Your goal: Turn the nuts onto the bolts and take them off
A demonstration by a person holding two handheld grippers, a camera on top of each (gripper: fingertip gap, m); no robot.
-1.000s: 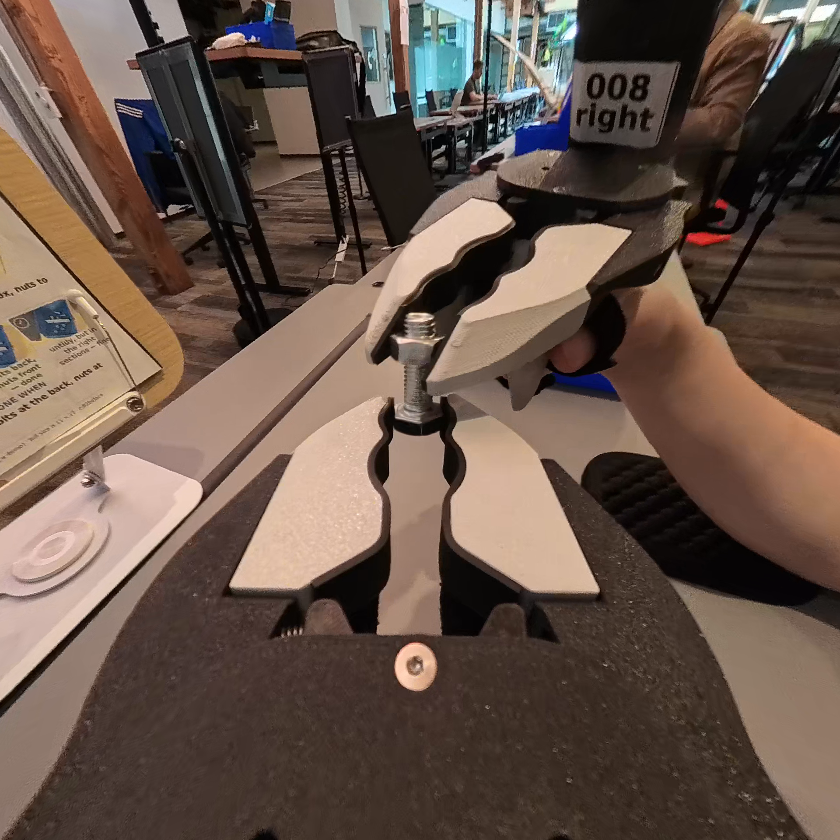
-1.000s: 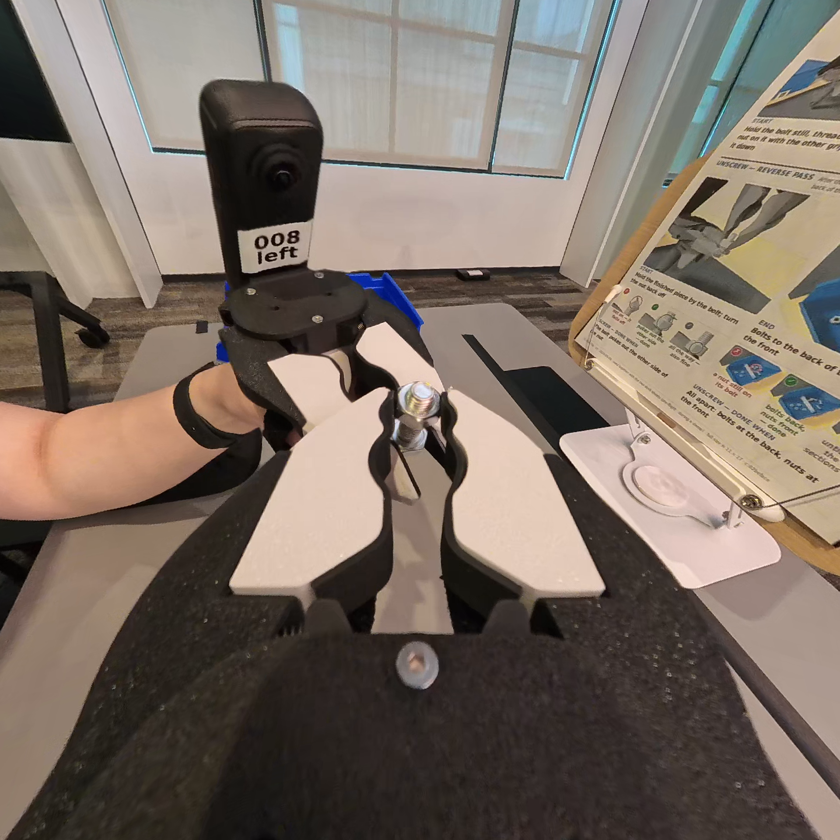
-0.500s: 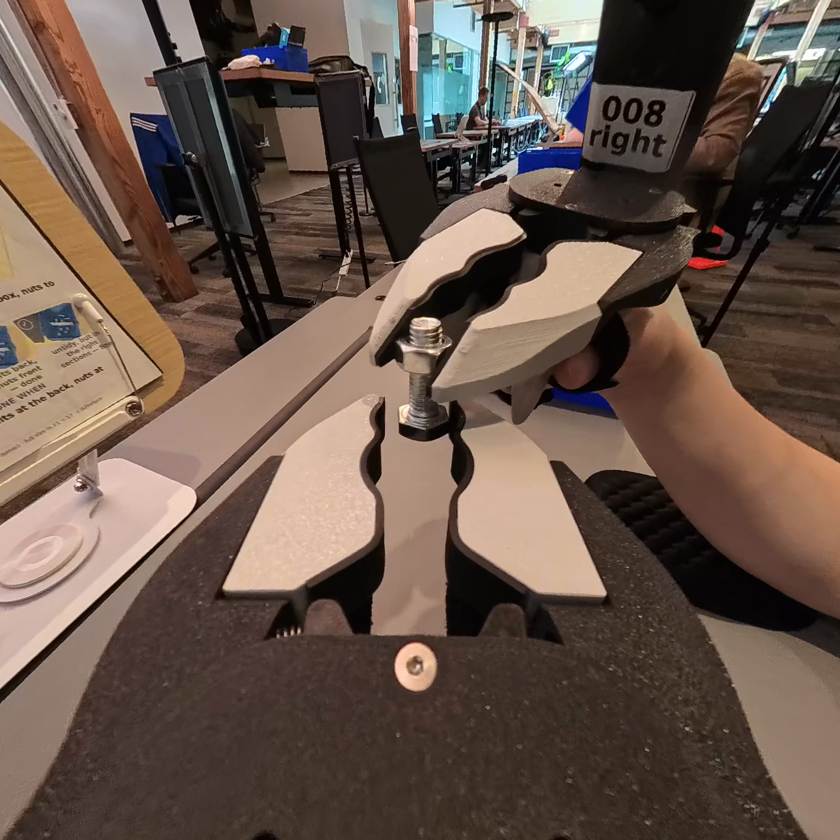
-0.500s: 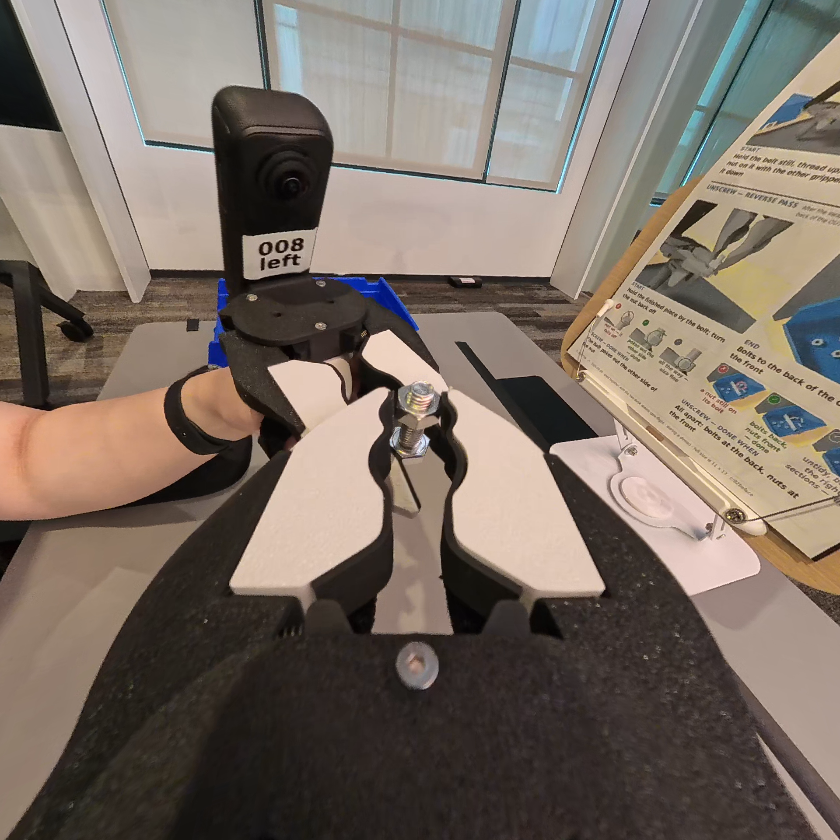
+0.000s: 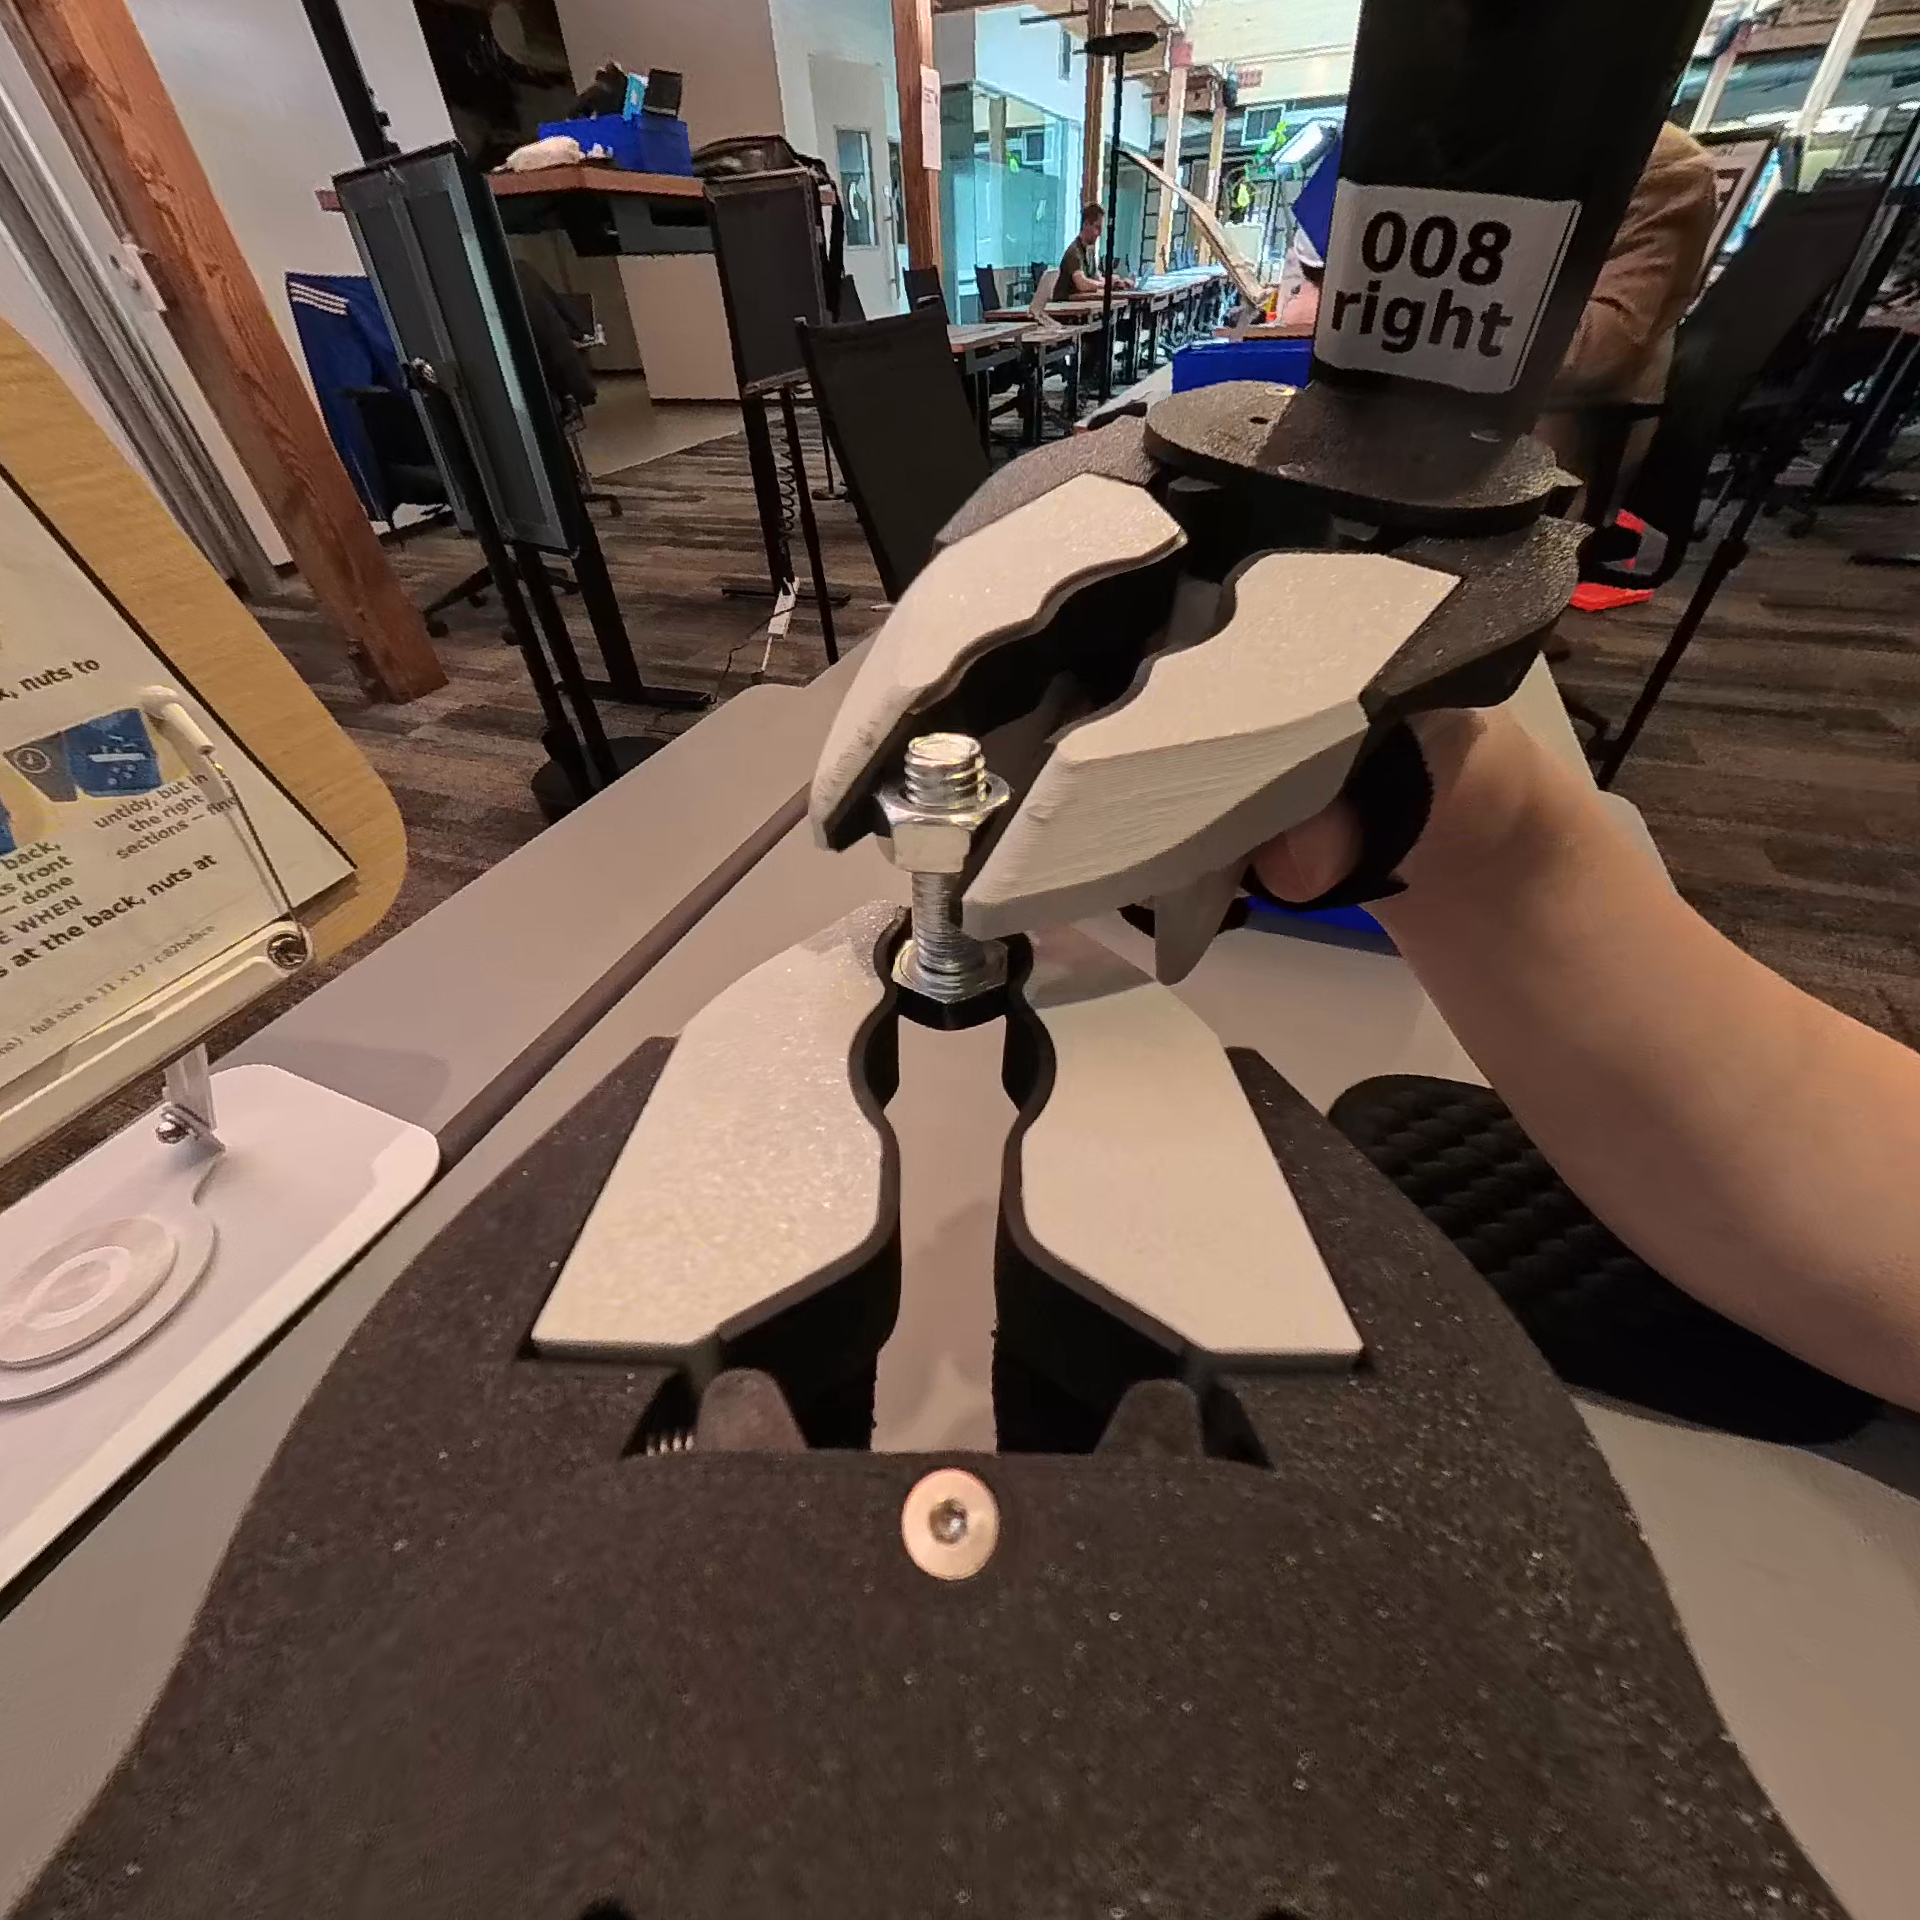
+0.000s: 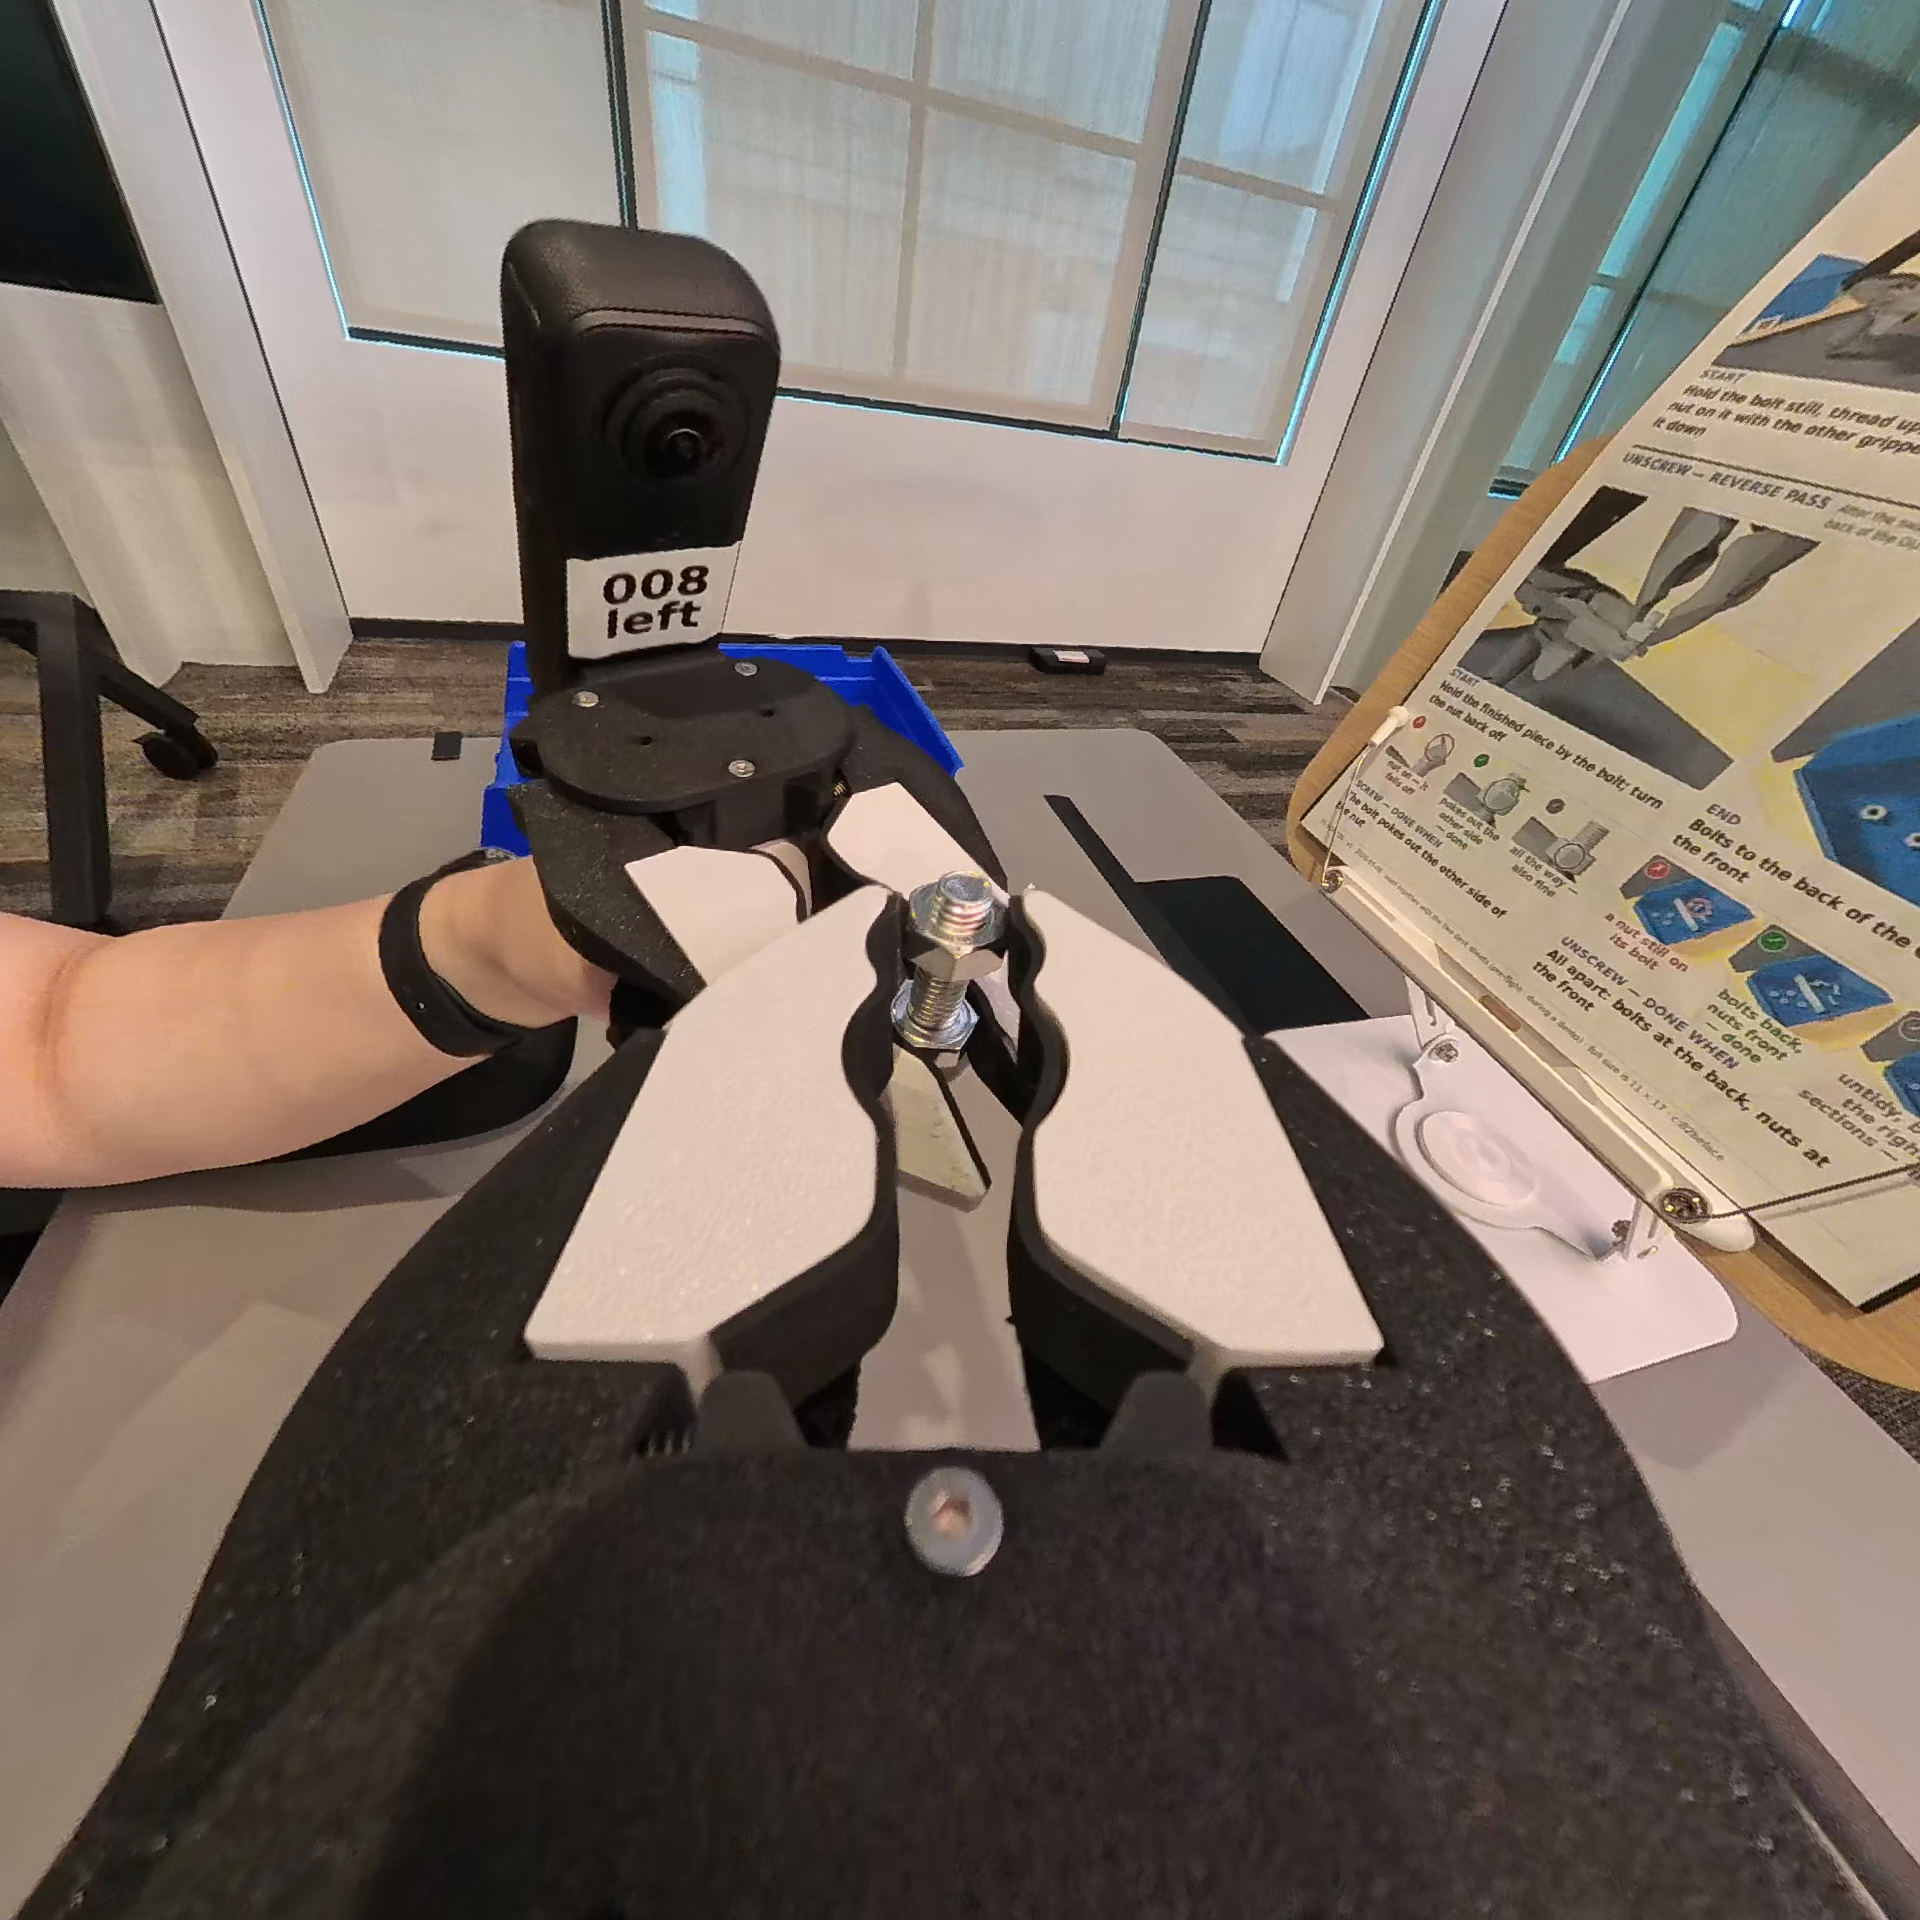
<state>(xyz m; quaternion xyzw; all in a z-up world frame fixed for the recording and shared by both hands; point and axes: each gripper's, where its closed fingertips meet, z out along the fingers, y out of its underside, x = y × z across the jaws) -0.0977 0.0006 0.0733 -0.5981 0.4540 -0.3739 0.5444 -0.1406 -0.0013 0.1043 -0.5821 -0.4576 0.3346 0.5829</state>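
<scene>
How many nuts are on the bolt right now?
1. The nut sits near the bolt's threaded tip, gripped by the right tool. The left tool holds the bolt's head below. No other nut shows.

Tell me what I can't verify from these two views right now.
- Bolt head: both views, buried between the left gripper fingertips.
- Right gripper contact on the nut: right wrist view, the fingertips flank it closely; whether they touch it is unclear.
- Blue bin contents: both views, blocked by the grippers.
</scene>
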